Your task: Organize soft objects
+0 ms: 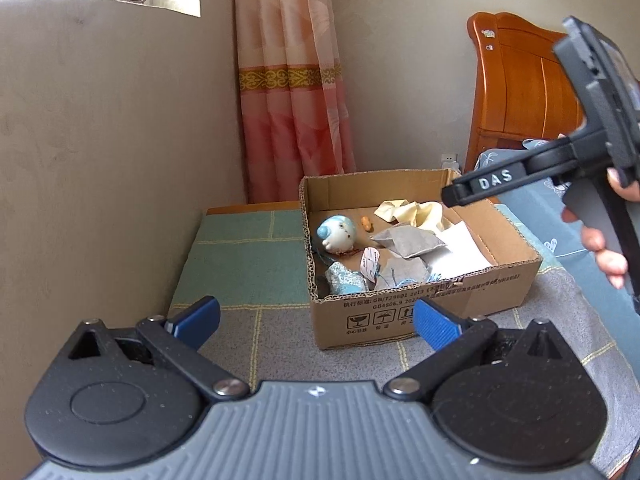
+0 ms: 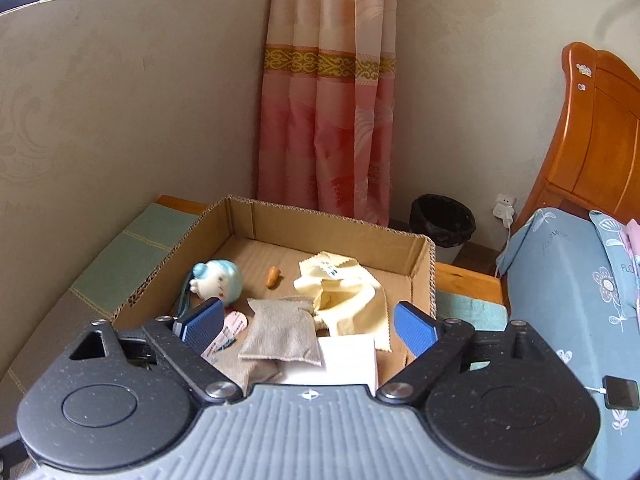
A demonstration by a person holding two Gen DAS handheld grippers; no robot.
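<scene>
An open cardboard box (image 1: 432,312) (image 2: 344,236) sits on a checked mat. Inside lie a blue-and-white plush toy (image 1: 338,234) (image 2: 218,280), a small orange piece (image 1: 366,223) (image 2: 273,277), a pale yellow cloth (image 1: 416,212) (image 2: 348,300), grey pouches (image 1: 408,242) (image 2: 282,334), white paper (image 1: 460,248) (image 2: 348,360) and a light blue item (image 1: 346,280). My left gripper (image 1: 316,322) is open and empty, in front of the box's near wall. My right gripper (image 2: 308,326) is open and empty above the box; its body (image 1: 592,136) shows in the left wrist view.
A green and grey checked mat (image 1: 244,256) covers the surface beside a beige wall. A pink curtain (image 2: 328,100) hangs behind. A black bin (image 2: 442,220), a wooden headboard (image 2: 592,140), blue floral bedding (image 2: 568,280) and a phone (image 2: 620,392) lie to the right.
</scene>
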